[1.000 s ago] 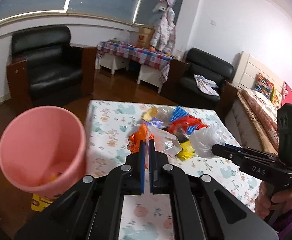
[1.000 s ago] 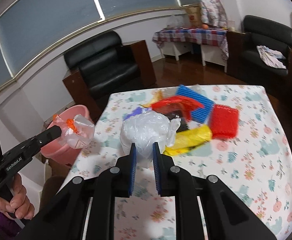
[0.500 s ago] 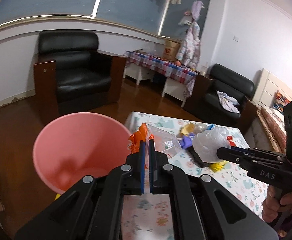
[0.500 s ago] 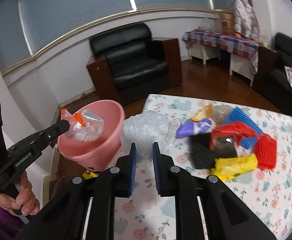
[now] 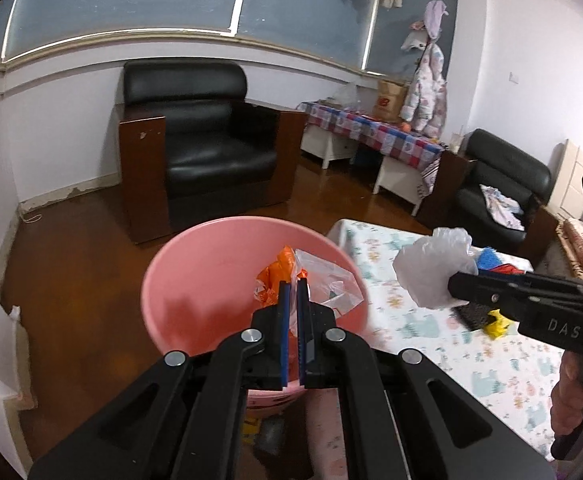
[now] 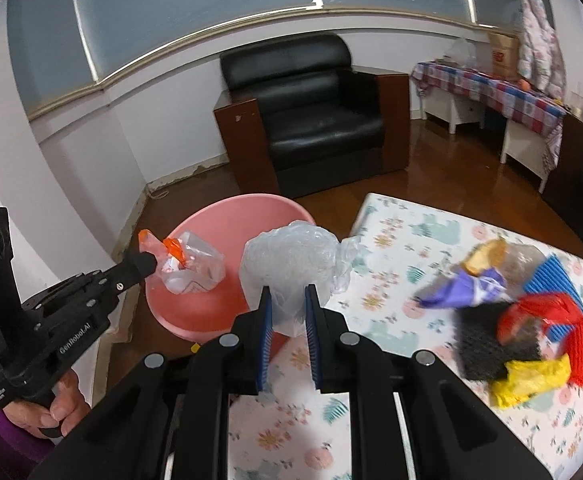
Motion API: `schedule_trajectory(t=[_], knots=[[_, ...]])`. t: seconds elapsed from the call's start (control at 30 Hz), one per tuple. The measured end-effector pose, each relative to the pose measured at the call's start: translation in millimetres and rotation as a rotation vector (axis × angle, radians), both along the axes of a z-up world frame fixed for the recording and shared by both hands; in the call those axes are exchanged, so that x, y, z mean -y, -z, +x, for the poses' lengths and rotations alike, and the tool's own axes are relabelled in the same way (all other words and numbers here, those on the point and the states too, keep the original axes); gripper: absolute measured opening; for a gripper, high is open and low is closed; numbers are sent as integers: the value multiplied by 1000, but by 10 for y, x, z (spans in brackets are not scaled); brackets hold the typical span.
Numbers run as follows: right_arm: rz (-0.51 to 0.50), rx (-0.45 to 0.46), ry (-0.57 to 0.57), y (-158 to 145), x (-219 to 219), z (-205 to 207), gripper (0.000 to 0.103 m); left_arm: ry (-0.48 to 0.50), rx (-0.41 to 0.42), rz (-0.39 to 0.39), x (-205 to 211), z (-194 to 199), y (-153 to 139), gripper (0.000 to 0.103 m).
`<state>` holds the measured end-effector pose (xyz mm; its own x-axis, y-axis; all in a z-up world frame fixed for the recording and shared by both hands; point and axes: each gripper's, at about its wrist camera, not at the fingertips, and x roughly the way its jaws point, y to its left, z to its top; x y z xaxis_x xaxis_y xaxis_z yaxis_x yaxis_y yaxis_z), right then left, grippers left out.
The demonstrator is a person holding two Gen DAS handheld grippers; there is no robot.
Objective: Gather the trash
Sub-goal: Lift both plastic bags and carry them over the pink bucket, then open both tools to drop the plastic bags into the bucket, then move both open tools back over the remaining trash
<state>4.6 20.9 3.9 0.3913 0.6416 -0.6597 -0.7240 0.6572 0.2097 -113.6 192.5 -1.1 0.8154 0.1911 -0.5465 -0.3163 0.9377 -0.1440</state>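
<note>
- While both hands hover, the left tool (image 5: 291, 286) pinches a clear orange-printed wrapper (image 5: 323, 280) over the pink bucket (image 5: 195, 280).
- The right tool (image 6: 287, 300) clamps a crumpled white bag (image 6: 291, 256) near the table (image 6: 391, 240) edge, beside that bucket.

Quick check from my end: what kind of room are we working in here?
Most likely a lived-in home, a living room that may double as a bedroom. A black leather armchair stands under the window, a side table with a checked cloth sits against the wall, and clothes hang beside it.
</note>
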Motion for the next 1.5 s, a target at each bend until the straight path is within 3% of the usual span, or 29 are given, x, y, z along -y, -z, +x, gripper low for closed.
schedule_trajectory(t=[0.3, 0.57, 0.63, 0.7, 0.83, 1.03, 1.17, 1.5], knots=[[-25, -36, -76, 163, -462, 35, 15, -75, -46, -21, -246, -38, 154, 3], [-42, -63, -103, 311, -731, 71, 18, -111, -68, -99, -466, -59, 242, 4], [-49, -64, -106, 345, -775, 71, 23, -104, -67, -103, -489, -80, 249, 6], [-51, -67, -103, 368, -799, 70, 29, -96, -62, -104, -501, -100, 252, 16], [-45, -84, -97, 403, -816, 98, 33, -90, -45, -104, -527, -123, 254, 32], [-40, -86, -88, 415, -785, 99, 34, -91, -41, -114, -543, -141, 253, 33], [-27, -93, -72, 419, -687, 88, 44, -90, -50, -112, -533, -124, 252, 33], [-6, -102, -32, 407, -346, 65, 46, -59, -60, -81, -319, -50, 199, 33]])
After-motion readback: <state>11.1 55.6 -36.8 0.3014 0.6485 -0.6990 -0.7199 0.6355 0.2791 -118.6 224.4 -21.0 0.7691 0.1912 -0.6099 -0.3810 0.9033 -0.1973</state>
